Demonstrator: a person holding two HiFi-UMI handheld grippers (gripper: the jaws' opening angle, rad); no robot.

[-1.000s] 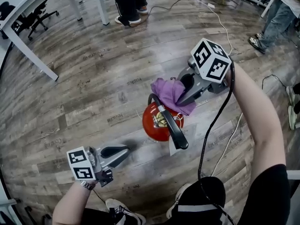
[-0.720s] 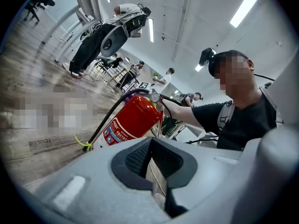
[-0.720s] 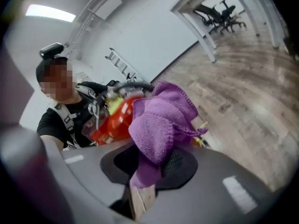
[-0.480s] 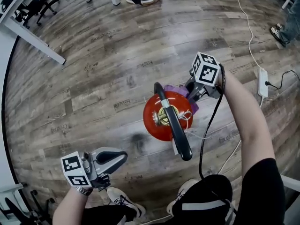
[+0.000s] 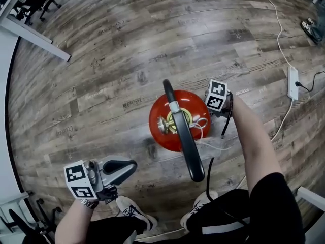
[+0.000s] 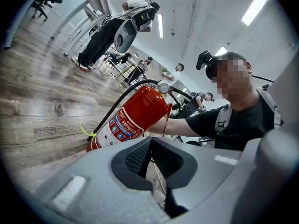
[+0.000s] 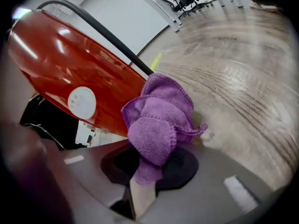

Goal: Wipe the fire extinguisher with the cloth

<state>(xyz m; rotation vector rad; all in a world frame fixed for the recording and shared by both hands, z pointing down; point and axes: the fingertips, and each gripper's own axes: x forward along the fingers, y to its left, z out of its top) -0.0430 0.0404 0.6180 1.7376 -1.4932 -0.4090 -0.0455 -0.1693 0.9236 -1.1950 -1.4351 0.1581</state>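
Right gripper (image 7: 149, 168): clamped on the purple cloth (image 7: 159, 120). The jaws have just been closing, and the cloth sits pinched between the pads. Most of it is bunched in a wad just ahead of the tips.

The fire extinguisher (image 7: 60, 64) fills the space ahead and to the left of this tool. The wad's upper left edge lies against its red wall, beside the black hose (image 7: 107, 36) (whether it presses firmly cannot be told). In the head view the marker cube sits tight beside the cylinder's right flank.

Left gripper (image 5: 129, 165): jaws fully together, with nothing between them. The extinguisher stands upright on the wooden floor (image 5: 101, 60), ahead of this tool's tips and well apart from them. Its label faces this tool.
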